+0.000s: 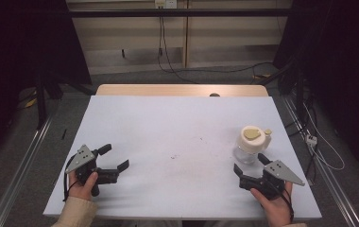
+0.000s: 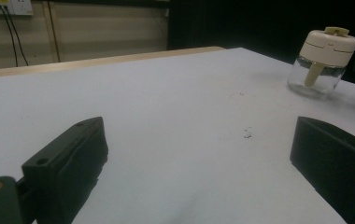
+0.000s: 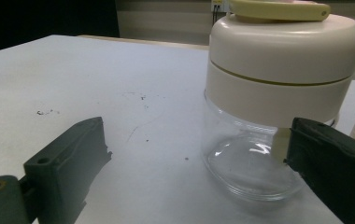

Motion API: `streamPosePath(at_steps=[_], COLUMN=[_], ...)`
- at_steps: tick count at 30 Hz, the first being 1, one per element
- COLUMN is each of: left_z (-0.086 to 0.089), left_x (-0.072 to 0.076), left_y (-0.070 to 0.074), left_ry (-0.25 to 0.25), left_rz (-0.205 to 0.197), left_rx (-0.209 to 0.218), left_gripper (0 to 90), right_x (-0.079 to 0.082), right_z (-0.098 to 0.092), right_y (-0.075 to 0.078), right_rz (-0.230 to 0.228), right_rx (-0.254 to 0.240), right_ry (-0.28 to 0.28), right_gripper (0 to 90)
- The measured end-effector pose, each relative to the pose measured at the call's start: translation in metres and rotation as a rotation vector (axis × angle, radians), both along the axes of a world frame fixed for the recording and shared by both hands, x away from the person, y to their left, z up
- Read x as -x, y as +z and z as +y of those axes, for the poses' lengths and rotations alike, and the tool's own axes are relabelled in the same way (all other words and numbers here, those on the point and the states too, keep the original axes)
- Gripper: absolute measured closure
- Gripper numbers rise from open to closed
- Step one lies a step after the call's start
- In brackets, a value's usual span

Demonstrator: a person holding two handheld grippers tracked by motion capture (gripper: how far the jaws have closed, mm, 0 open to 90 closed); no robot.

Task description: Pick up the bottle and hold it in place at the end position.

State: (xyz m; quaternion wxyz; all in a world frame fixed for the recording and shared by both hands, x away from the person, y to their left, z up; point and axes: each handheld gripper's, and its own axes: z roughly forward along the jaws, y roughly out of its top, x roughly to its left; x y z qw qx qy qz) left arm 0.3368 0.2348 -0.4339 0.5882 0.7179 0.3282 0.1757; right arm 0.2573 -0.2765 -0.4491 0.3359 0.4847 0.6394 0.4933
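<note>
Two hands are resting grippers, jaws wide, on the white bench (image 1: 168, 142).
The left gripper (image 1: 114, 158) is sitting well apart; the right gripper (image 1: 249, 163) is facing the clear jar (image 1: 252, 144) (cream lid, upright) just beside it.

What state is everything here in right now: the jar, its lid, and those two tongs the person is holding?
Jar: upright on the table, clear glass, looks empty.
Lid: on the jar, closed.
Left tongs: open, holding nothing, far from the jar.
Right tongs: open, holding nothing, just in front of the jar, not gripping it.
</note>
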Motion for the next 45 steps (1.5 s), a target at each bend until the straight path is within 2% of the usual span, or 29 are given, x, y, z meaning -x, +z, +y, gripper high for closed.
streamPosePath(at_steps=[6, 16, 26, 33, 45], left_z=[0.001, 0.000, -0.001, -0.002, -0.001], left_x=[0.000, 0.000, 0.000, -0.001, 0.001], left_y=[0.000, 0.000, 0.000, -0.001, -0.002], left_ry=[-0.001, -0.006, -0.013, -0.019, -0.016], left_rz=[-0.003, -0.007, -0.007, -0.002, 0.005], left_rx=[0.002, 0.008, -0.008, -0.009, -0.004], left_gripper=[3.7, 3.7, 3.7, 3.7, 3.7], right_x=[-0.004, -0.013, -0.020, -0.025, -0.043], right_z=[-0.001, -0.005, -0.009, -0.015, -0.014], right_y=[0.000, 0.003, 0.005, 0.006, 0.002], right_rz=[-0.001, -0.010, -0.014, -0.019, 0.002], right_rx=[0.010, 0.030, 0.035, 0.014, 0.021], right_ry=[-0.009, -0.056, -0.100, -0.139, -0.140], right_gripper=[4.4, 4.1, 4.3, 4.4, 4.9])
